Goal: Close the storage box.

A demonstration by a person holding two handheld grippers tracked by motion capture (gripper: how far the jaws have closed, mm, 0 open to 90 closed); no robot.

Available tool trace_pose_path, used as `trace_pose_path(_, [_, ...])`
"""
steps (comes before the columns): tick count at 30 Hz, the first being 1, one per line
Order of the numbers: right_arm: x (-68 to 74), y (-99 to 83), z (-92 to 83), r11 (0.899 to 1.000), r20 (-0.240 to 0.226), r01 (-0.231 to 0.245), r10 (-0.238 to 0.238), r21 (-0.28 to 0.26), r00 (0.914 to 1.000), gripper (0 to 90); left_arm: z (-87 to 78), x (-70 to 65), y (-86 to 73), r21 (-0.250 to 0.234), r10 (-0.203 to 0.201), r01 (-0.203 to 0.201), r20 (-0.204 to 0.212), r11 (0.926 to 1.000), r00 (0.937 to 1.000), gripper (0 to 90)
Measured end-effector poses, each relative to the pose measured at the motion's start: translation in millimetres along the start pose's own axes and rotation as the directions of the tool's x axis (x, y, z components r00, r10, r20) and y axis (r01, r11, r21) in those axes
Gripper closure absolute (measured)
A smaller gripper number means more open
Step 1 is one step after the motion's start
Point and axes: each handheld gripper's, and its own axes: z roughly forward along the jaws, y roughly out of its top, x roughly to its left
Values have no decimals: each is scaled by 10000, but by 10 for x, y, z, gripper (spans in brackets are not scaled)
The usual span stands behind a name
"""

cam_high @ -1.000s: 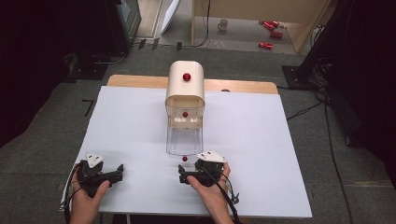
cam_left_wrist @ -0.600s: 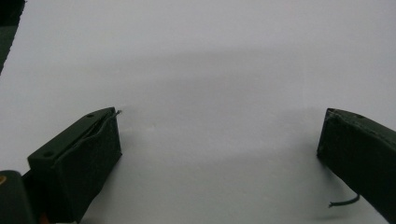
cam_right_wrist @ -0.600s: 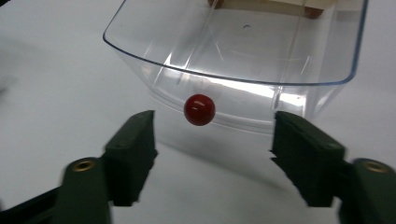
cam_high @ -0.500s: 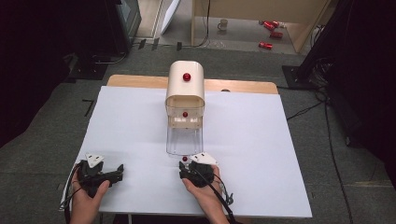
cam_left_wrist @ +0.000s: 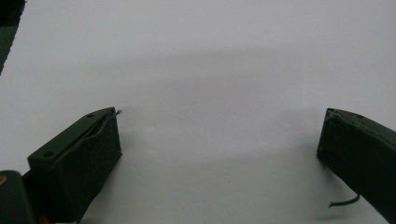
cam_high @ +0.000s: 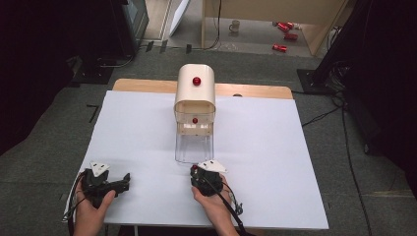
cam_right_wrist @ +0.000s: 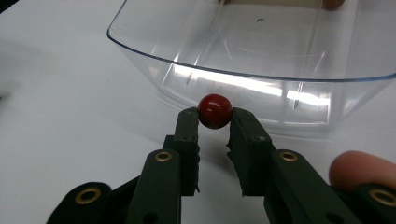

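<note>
The right gripper (cam_right_wrist: 214, 128) has just been closing and its jaws now clamp the red ball (cam_right_wrist: 215, 111) near the bench's front edge, just before the clear tray (cam_right_wrist: 261, 56) of the cream dispenser (cam_high: 195, 93). Pickup looks done; lifting and placing remain. The left gripper (cam_high: 104, 183) rests at the front-left, jaws apart, holding nothing

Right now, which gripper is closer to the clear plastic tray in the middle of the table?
The right. The right gripper sits just in front of the clear tray, pinching a red ball. The left gripper rests far off to the tray's left, open.
</note>
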Motion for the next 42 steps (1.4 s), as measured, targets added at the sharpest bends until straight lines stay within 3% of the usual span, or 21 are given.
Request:
trace_pose_path(11, [-17, 72, -41, 9997, -127, -116, 113, -207, 9999, 752, 0, 0, 0, -1, 1, -1, -2, 10000, 10000, 0])
trace_pose_path(24, [-16, 281, -42, 9983, 27, 95, -93, -571, 10000, 753, 0, 0, 0, 1, -2, 2, 2, 10000, 10000, 0])
trace_pose_path(42, [-84, 513, 187, 9980, 394, 85, -60, -628, 9992, 752, 0, 2, 0, 0, 11, -11, 1, 10000, 10000, 0])
